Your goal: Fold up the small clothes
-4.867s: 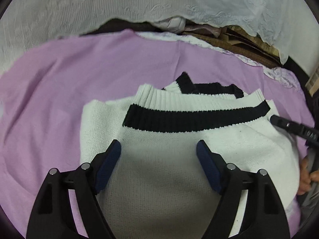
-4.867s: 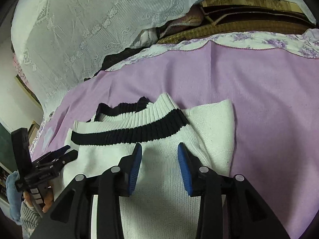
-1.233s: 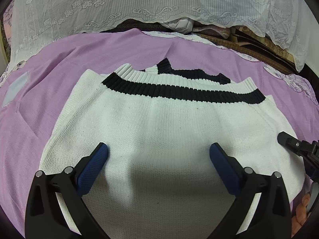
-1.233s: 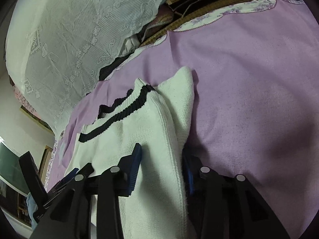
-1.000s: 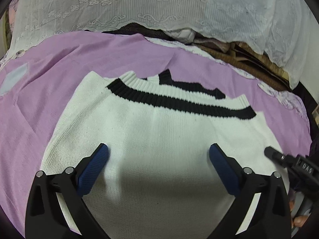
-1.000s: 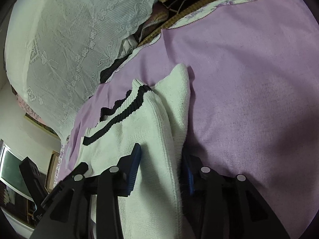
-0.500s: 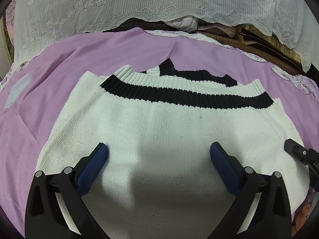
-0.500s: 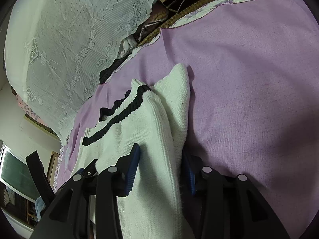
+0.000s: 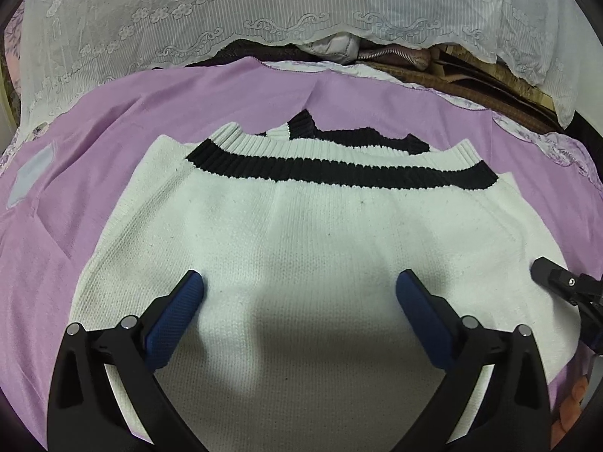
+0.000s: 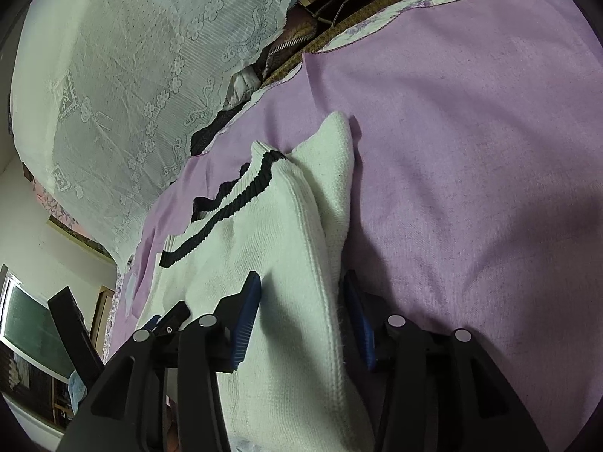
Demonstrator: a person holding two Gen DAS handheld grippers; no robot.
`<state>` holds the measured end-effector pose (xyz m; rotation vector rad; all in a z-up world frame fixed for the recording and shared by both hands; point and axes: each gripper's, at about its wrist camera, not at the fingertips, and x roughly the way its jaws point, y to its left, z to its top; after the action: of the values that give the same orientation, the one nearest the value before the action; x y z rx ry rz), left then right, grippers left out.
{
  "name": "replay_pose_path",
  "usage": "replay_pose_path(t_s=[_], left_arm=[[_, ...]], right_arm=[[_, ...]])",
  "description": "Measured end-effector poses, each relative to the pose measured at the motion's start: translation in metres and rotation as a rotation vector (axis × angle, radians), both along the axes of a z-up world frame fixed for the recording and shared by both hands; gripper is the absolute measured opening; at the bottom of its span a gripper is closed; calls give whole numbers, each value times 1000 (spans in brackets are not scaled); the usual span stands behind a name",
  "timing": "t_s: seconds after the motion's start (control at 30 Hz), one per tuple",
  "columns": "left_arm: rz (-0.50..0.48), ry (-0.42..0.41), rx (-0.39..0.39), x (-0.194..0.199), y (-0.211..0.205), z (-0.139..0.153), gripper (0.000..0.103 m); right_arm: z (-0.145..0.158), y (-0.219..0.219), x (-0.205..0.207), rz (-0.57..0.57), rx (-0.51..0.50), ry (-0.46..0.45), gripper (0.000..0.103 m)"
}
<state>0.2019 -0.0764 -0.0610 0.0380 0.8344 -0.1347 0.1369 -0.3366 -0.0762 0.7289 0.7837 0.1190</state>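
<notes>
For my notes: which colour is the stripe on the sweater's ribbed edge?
Black, on the white sweater; clearest in the left wrist view.

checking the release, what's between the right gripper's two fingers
In the right wrist view, the folded edge of the white sweater lies between the right gripper fingers, whose jaws have just been opening.

Ahead: folded sweater covers the middle of the purple sheet; bare sheet all round it.
Left: open sheet, only a pale patch lying flat.
Right: bare sheet beside the sweater edge, wide passage.
Far edge: lace cloth overhangs piled clutter, blocks reach.
Near right: right gripper sits at the sweater's edge.
</notes>
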Motion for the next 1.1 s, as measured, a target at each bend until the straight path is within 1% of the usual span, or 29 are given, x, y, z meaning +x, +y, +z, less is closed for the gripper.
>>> replay_pose_path(t_s=[0.23,0.33,0.47,0.8,0.83,0.9,0.93,1.0,1.1], left_arm=[[-1,0,-1,0,1,0,99],[0,0,0,0,1,1,99],[0,0,-1,0,1,1,99],[-1,0,-8,0,1,1,99],[-2,-1,-18,-1,3,2,99],[-6,-10,-64,-2,8,6,99],[-6,-19,-104,-2,13,10,99],[1,-18,-181,5,21,15,99],[33,10,-248,22,30,17,99]], right_arm=[[1,3,-6,-9,-32,-4,47],[1,4,-5,-4,-25,-9,51],[-1,0,-2,-11,-8,-17,51],[0,1,8,-23,-10,-14,50],[0,2,7,-25,-14,-14,47],[-1,2,5,-31,-14,-12,41],[-1,1,4,-27,-6,-14,36],[-1,2,5,-21,-1,-14,36],[0,1,8,-27,1,-11,39]])
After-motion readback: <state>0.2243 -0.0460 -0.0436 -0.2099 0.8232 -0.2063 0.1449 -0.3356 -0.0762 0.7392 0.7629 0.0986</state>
